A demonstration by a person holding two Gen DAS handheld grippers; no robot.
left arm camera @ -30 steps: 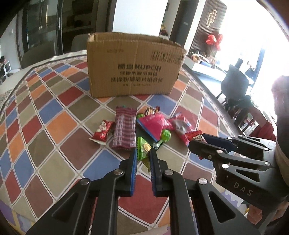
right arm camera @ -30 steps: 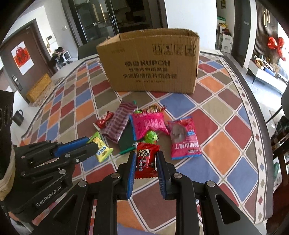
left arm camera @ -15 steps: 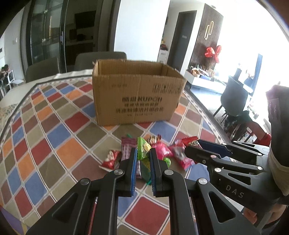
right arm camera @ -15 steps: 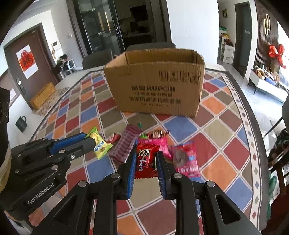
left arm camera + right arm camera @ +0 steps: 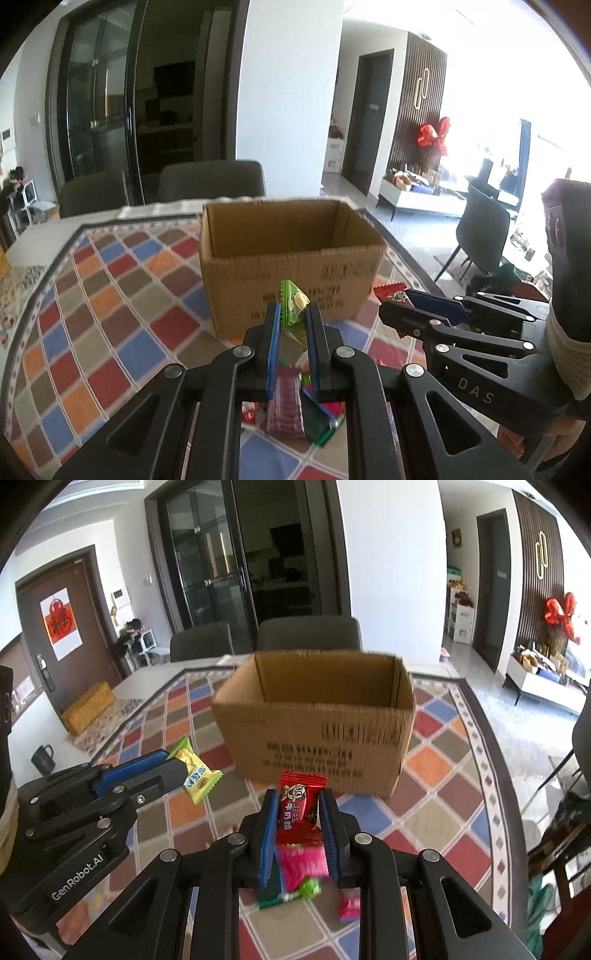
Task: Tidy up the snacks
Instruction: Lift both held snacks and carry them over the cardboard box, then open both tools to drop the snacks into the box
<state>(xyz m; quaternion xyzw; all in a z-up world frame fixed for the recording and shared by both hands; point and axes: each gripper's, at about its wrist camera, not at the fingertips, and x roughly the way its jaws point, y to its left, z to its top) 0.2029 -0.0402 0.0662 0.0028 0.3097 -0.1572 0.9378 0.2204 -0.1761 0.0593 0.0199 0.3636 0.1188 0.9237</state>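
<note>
Both hand-held grippers have risen off the patchwork tablecloth (image 5: pixel 436 760) and now look into the open brown cardboard box (image 5: pixel 317 723). The left gripper (image 5: pixel 292 317) has carried its green-and-yellow wrapped candy (image 5: pixel 291 304) up with it, the right gripper (image 5: pixel 298 805) its red wrapped candy (image 5: pixel 297 799). The pile of loose snack packets (image 5: pixel 291 406) has dropped beneath the fingers.

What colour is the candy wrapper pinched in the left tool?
Green and yellow wrapper; the right wrist view shows it best.

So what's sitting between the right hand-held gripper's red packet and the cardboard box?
Nothing in the right wrist view: only bare patterned tablecloth lies between the red packet and the cardboard box.
</note>
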